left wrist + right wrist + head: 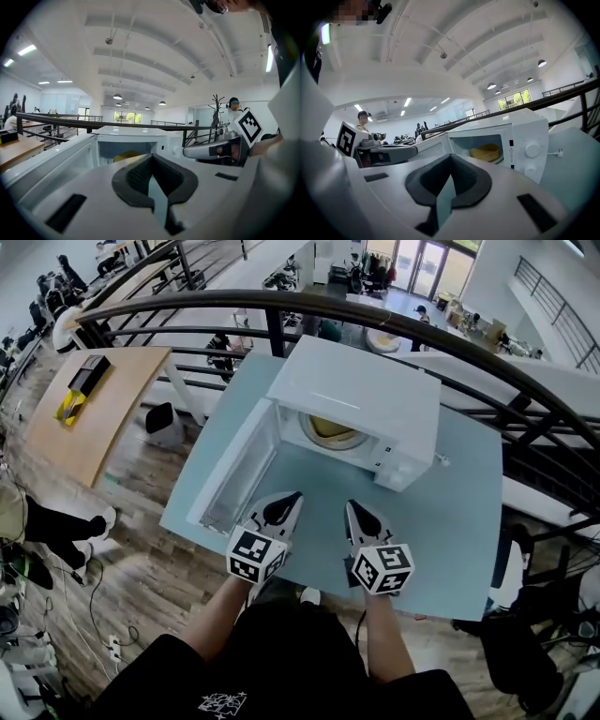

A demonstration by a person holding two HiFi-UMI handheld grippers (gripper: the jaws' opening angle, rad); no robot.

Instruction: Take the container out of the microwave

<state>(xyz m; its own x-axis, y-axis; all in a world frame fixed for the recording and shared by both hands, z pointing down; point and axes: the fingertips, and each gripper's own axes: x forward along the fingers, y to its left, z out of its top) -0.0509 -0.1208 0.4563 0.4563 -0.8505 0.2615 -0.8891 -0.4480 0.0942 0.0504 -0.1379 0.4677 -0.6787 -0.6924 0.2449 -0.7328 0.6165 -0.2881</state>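
Currently: one microwave, door swung open, one yellow container inside cavity. Two grippers just before microwave, left gripper and right gripper, both jaws pressed together, nothing held.

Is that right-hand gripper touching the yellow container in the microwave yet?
Apart. The head view shows the right gripper out in front of the open microwave, with bare table between it and the yellow container inside.

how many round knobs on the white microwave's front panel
2, on the front panel of the white microwave, right of its open cavity: the upper white round knob and the lower white round knob beneath it. The whole panel shows, so none seems hidden.
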